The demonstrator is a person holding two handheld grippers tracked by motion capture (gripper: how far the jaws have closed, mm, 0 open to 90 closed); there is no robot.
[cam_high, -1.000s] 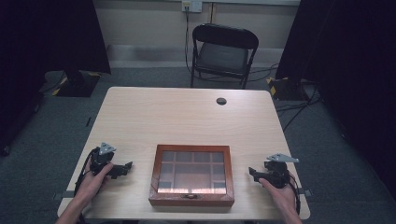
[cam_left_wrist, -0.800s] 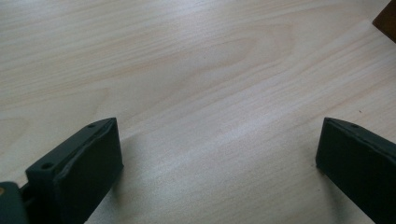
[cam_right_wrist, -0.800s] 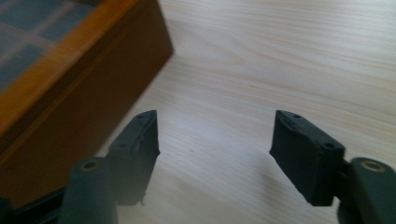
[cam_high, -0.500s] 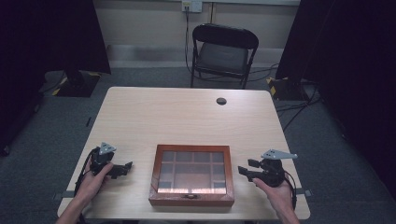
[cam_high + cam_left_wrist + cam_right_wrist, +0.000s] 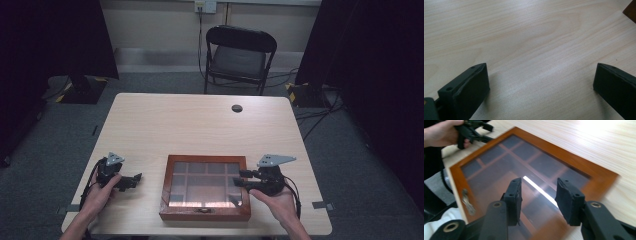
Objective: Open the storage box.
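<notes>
Left tongs [image 5: 131, 181] sit low on the worktop [image 5: 200, 130] at its near left corner, held in the left hand [image 5: 97, 192], jaws spread wide with nothing between them. Left gripper view: two matte black blocky jaws at the frame edges, bare pale wood grain between, and a dark brown corner of the box [image 5: 630, 11] at top right.

Wooden box [image 5: 206, 187] lies flat at the near centre of the worktop, between the two hands. It is rectangular with a reddish-brown glossy frame, a glass lid, a grid of dividers showing through it, and a small metal latch [image 5: 202, 210] on the near side.

Right tongs [image 5: 239, 179] hover over the right edge of the box, held in the right hand [image 5: 274, 197], jaws partly spread, gripping nothing; grey three-cornered plate on top. Right gripper view: black jaws with screw holes and flat pads [image 5: 567, 197] above the glass lid [image 5: 524, 177], a bright reflection streak on the glass, motion blur on the frame, and the latch [image 5: 467, 201] at the left. The same view shows the left tongs [image 5: 477, 130] and hand [image 5: 441, 133] far off at top left.

Beyond: round dark grommet [image 5: 237, 108] in the far worktop, black folding chair [image 5: 240, 57], grey carpet floor [image 5: 45, 145].
</notes>
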